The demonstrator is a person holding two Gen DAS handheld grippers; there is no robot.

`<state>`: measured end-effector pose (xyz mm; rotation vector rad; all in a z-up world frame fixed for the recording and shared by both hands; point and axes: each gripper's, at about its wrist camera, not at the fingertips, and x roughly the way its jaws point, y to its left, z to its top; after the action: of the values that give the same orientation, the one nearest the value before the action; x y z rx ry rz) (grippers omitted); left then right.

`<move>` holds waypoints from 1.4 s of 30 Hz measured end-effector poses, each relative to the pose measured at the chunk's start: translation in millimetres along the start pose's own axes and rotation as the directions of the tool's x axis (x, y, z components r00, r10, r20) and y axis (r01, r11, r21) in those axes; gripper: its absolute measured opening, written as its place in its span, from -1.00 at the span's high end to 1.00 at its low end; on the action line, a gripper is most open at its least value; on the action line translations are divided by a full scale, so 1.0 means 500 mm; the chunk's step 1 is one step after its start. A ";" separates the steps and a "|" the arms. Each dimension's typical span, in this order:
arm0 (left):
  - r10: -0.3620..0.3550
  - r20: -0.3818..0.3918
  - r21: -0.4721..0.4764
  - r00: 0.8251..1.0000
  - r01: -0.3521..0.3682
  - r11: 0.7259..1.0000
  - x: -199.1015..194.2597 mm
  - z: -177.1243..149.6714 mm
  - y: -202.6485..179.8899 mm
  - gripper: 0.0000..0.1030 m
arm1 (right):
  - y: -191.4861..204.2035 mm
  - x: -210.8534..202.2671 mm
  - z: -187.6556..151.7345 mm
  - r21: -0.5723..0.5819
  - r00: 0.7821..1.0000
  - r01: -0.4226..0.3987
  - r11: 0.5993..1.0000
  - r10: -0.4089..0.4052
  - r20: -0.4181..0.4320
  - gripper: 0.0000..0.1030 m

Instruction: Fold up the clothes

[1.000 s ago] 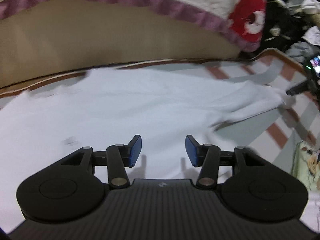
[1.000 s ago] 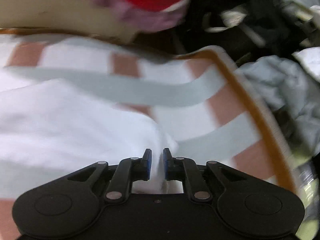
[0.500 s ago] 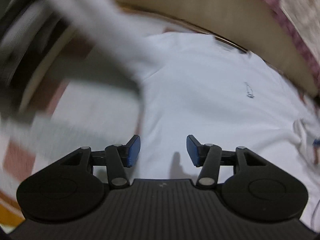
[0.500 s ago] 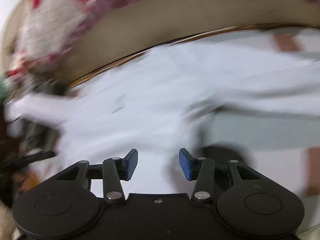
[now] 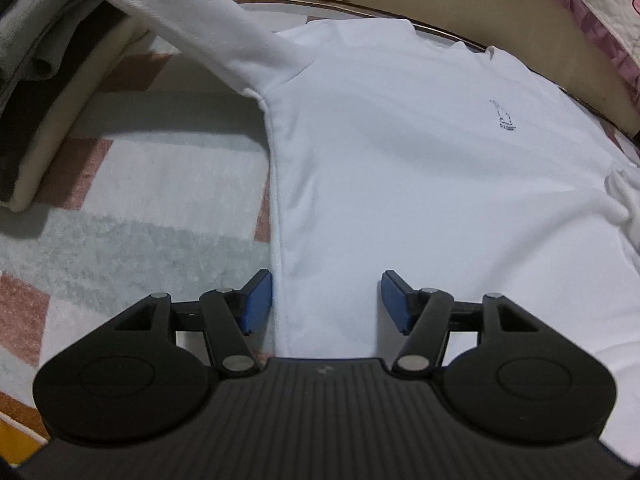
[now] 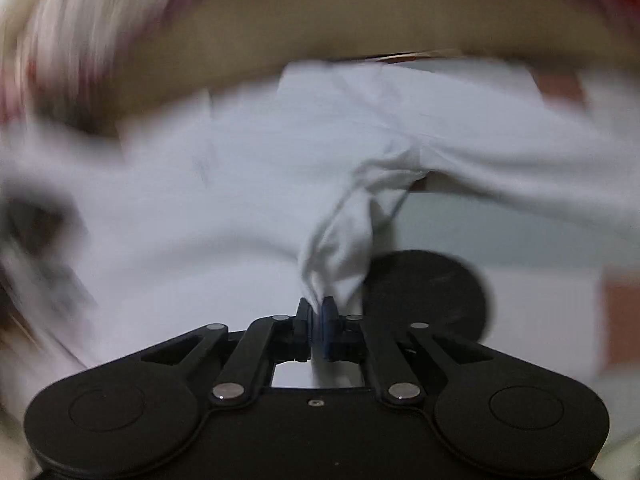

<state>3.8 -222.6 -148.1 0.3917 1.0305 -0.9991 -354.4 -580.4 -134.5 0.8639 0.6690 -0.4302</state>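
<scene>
Progress: I judge the fold barely begun. The white shirt [image 5: 420, 168] lies spread flat, front up, on the striped rug [image 5: 132, 184], with no fold in its body that I can see.
Done: the shirt looks smoothed out, its small dark print [image 5: 503, 117] showing on the chest.
Left: both sleeves and the body are not yet folded in, as far as I can tell.
Shirt, place: on the rug, its far edge close to the tan base of the bed [image 5: 460, 4]; the long sleeve [image 5: 192, 12] runs away from the shirt's body toward the pile of folded cloth [image 5: 36, 60] at the rug's edge.
Left gripper [image 5: 326, 300]: jaws are opening and hold nothing. The shirt's side seam lies just inside the left blue pad [image 5: 258, 300], and shirt cloth lies between the pads but unpinched.
Right gripper [image 6: 318, 322]: pads are pressed together on a bunched tuft of the shirt [image 6: 340, 248], lifted off the rug. The view is blurred, so I cannot tell which part of the shirt it is.
Next, my guess: the left gripper closes on the seam.
</scene>
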 end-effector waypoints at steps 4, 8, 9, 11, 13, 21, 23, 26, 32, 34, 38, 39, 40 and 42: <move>0.037 -0.028 -0.020 0.999 -0.037 0.999 -0.011 -0.001 0.004 -0.15 | -0.080 -0.038 0.005 0.095 0.984 0.173 0.980 -0.169 -0.046 0.89; 0.047 -0.030 -0.042 0.998 -0.048 0.998 -0.007 0.003 0.016 -0.16 | -0.095 -0.020 -0.011 0.103 0.956 0.274 0.956 -0.260 -0.135 0.89; 0.036 -0.024 -0.051 0.999 -0.038 0.998 -0.006 0.004 0.018 -0.16 | -0.081 -0.017 -0.010 0.059 0.950 0.288 0.956 -0.277 -0.148 0.89; 0.001 -0.002 -0.068 1.000 -0.001 0.998 -0.004 0.008 0.022 -0.16 | -0.055 -0.014 0.001 -0.037 0.931 0.328 0.944 -0.330 -0.158 0.81; -0.034 0.036 -0.086 0.999 0.037 0.996 0.000 0.014 0.024 -0.16 | -0.041 -0.019 0.020 -0.077 0.932 0.329 0.941 -0.337 -0.130 0.73; -0.041 0.227 -0.067 0.973 0.057 0.996 0.036 0.055 0.027 -0.20 | 0.017 0.007 0.154 -0.191 0.953 0.303 0.934 -0.296 0.068 0.17; -0.046 0.243 -0.101 0.969 0.073 0.992 0.040 0.064 0.040 -0.21 | 0.047 0.054 0.203 -0.234 0.951 0.310 0.921 -0.300 0.079 0.13; -0.058 0.291 -0.178 0.955 0.113 0.978 0.032 0.081 0.069 -0.21 | 0.104 0.129 0.280 -0.316 0.948 0.317 0.894 -0.307 0.083 0.13; 0.014 0.486 -0.342 0.874 0.176 0.923 -0.014 0.142 0.147 -0.27 | 0.253 0.294 0.404 -0.465 0.966 0.251 0.849 -0.251 0.062 0.13; 0.051 0.518 -0.319 0.854 0.137 0.938 -0.014 0.158 0.152 -0.21 | 0.287 0.336 0.423 -0.508 0.967 0.237 0.828 -0.249 0.047 0.13; 0.156 0.526 -0.237 0.836 -0.032 0.971 -0.005 0.184 0.141 0.90 | 0.315 0.392 0.428 -0.579 0.957 0.250 0.776 -0.287 0.028 0.14; 0.182 0.506 -0.245 0.843 -0.062 0.967 0.000 0.184 0.141 0.91 | 0.316 0.395 0.422 -0.591 0.956 0.248 0.768 -0.292 0.022 0.14; 0.199 0.488 -0.257 0.850 -0.078 0.963 0.004 0.181 0.143 0.91 | 0.318 0.399 0.415 -0.603 0.955 0.246 0.759 -0.296 0.017 0.14; 0.216 0.441 -0.275 0.871 -0.098 0.956 0.019 0.166 0.153 0.91 | 0.319 0.405 0.401 -0.620 0.952 0.249 0.744 -0.306 0.015 0.14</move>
<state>112.9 -244.6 -127.8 0.0200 0.6557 -0.7532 -42.0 -665.3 -92.7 0.1495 0.9583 -0.4039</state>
